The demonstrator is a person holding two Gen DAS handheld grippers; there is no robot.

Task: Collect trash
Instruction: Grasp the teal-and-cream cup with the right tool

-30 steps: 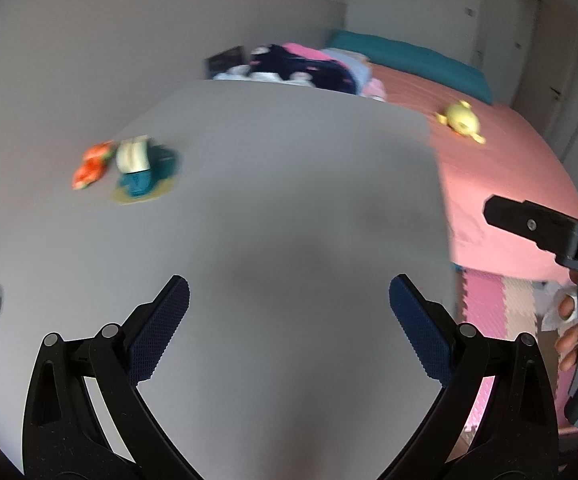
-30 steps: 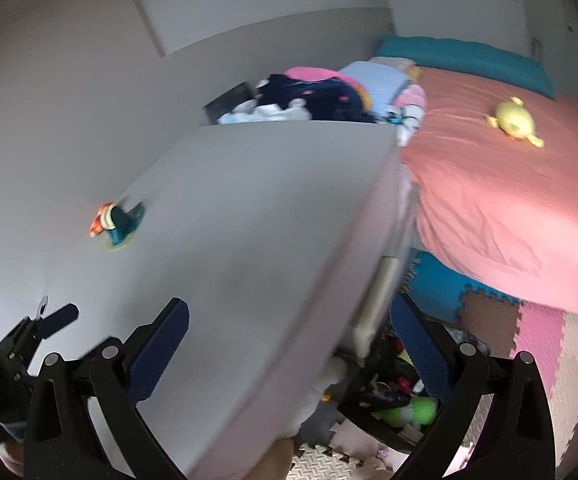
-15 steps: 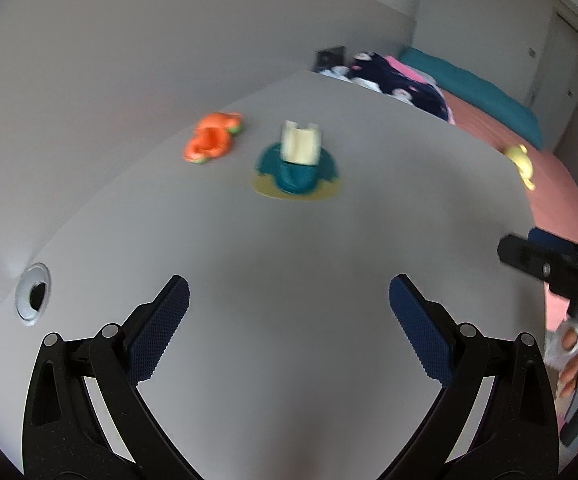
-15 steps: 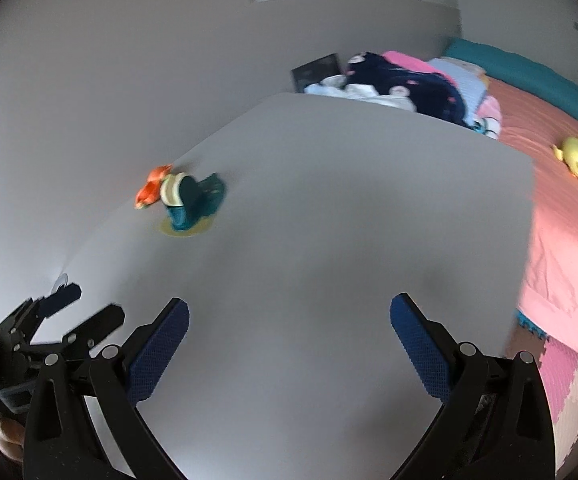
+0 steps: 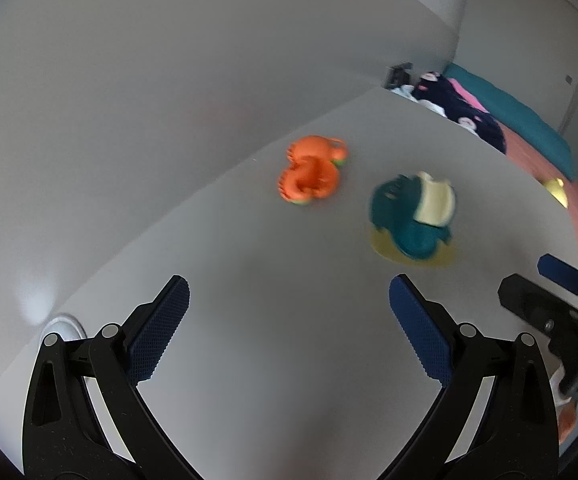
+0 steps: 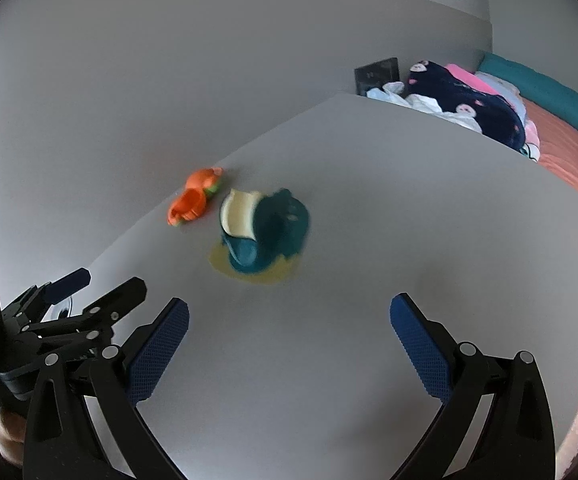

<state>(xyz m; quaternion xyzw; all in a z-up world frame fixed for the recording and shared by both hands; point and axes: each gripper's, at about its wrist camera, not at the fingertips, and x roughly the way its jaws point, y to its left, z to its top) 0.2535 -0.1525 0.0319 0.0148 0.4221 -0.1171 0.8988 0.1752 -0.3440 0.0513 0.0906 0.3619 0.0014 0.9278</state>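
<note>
Both grippers hang over a grey table (image 6: 409, 240) with their jaws spread wide and nothing between them. The left gripper (image 5: 289, 312) faces an orange toy (image 5: 311, 174) lying near the wall edge, and just beside it a teal toy (image 5: 409, 216) with a cream piece sits on a yellow disc (image 5: 389, 254). The right gripper (image 6: 289, 332) looks at the same pair from the other side. Past the table's far end lie a heap of clothes (image 6: 461, 104) and a pink bed (image 6: 569, 156).
</note>
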